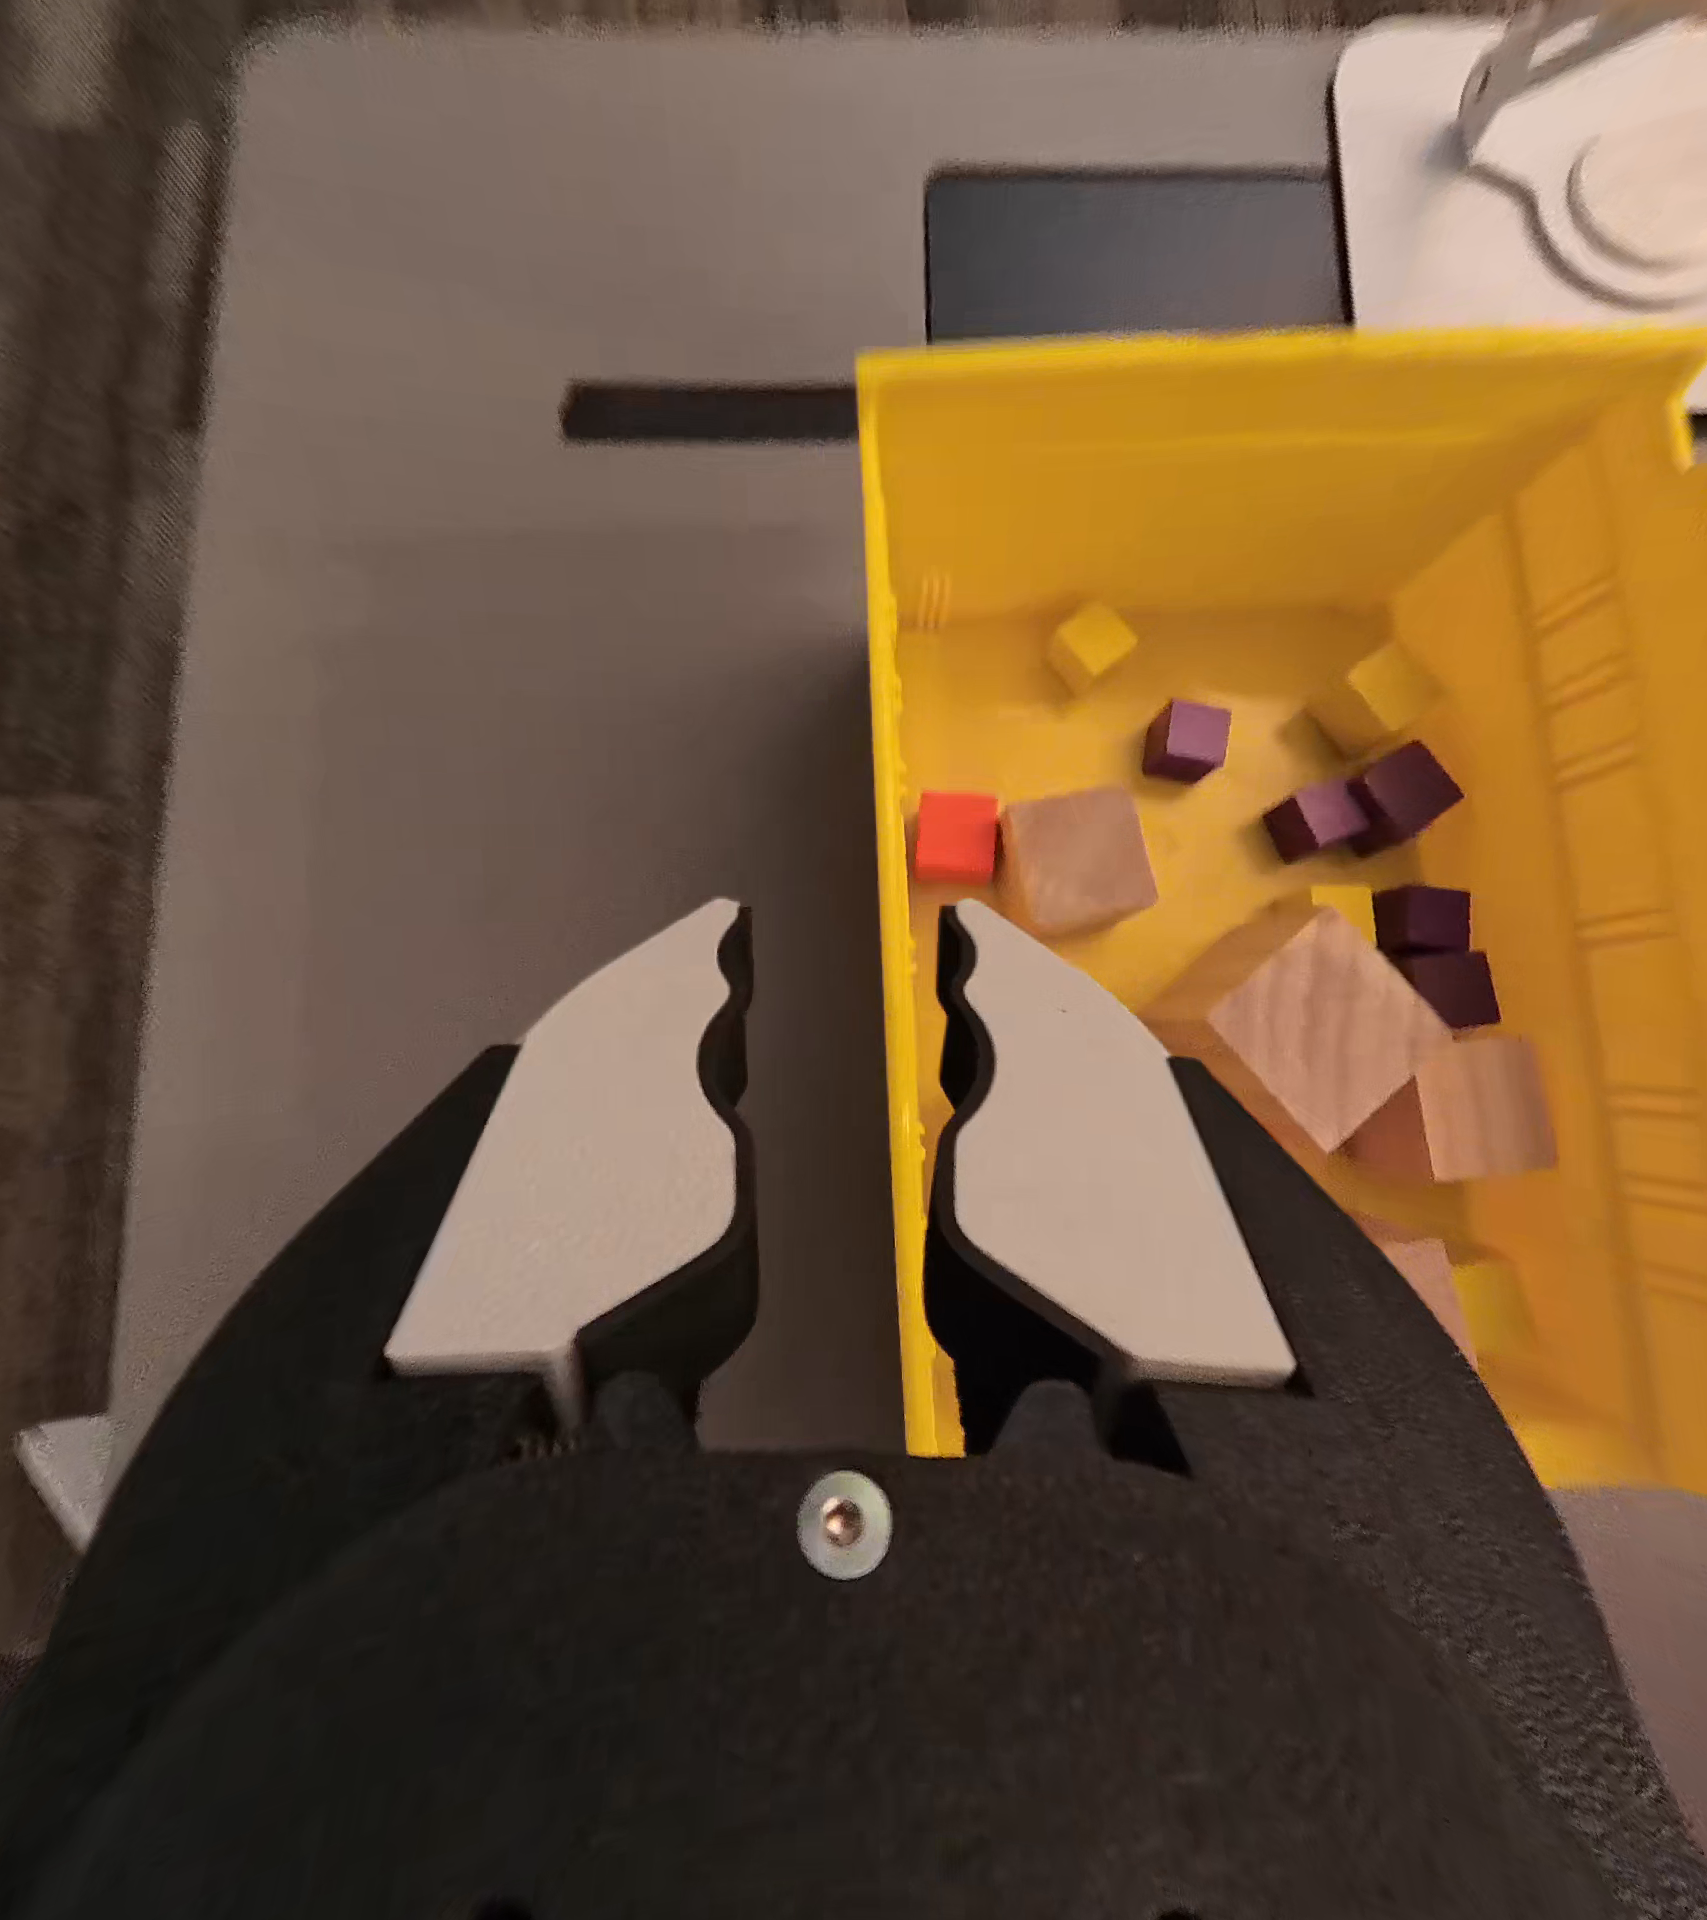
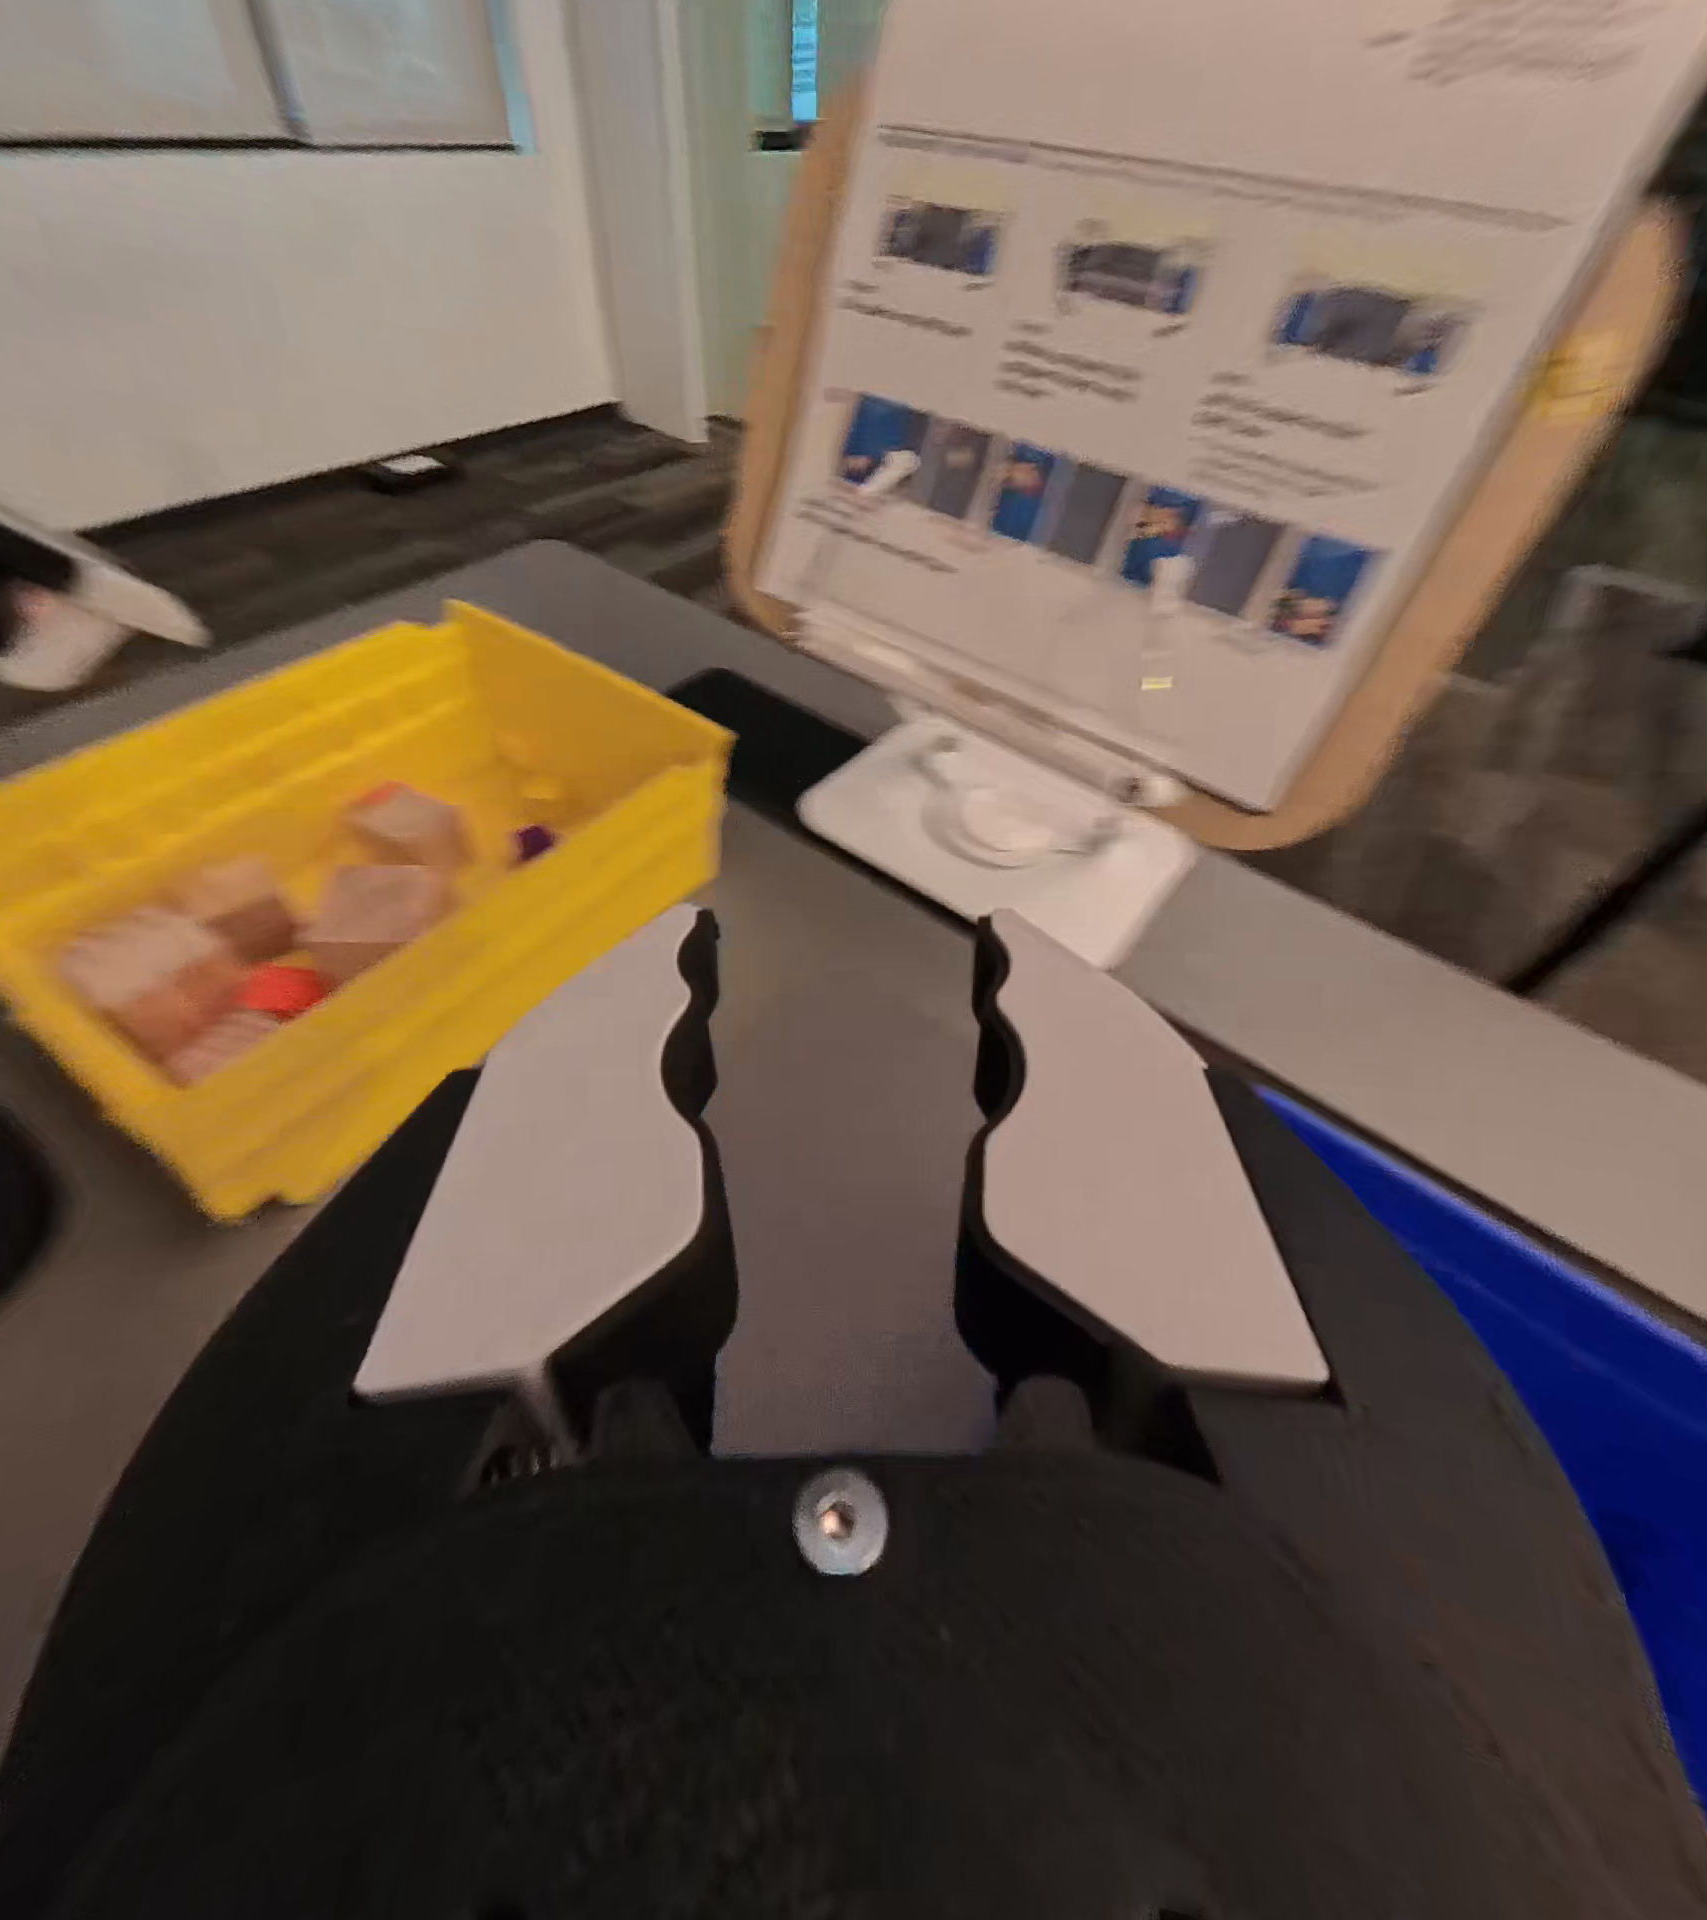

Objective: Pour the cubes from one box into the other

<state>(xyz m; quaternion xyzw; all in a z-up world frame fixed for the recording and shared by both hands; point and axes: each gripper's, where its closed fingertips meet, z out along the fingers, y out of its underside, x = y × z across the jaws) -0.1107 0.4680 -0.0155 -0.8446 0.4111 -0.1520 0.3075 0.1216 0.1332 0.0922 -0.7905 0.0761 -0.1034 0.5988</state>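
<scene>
the left gripper [image 1: 844, 930] is seen parted, its jaws straddling the near wall of the yellow box [image 1: 1244, 468], which holds wooden and coloured cubes [image 1: 1077, 873] on the grey table [image 1: 516, 675]. the right gripper [image 2: 844, 935] is held released and empty beside a blue box [image 2: 1607, 1403].

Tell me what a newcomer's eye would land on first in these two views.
The yellow box stands out first, lying on the grey table with wooden, purple, yellow and orange cubes inside. The open left gripper straddles its left wall. In the right wrist view, the open right gripper is empty, a blue box sits at lower right, and a tilted illustrated sheet stands behind.
</scene>
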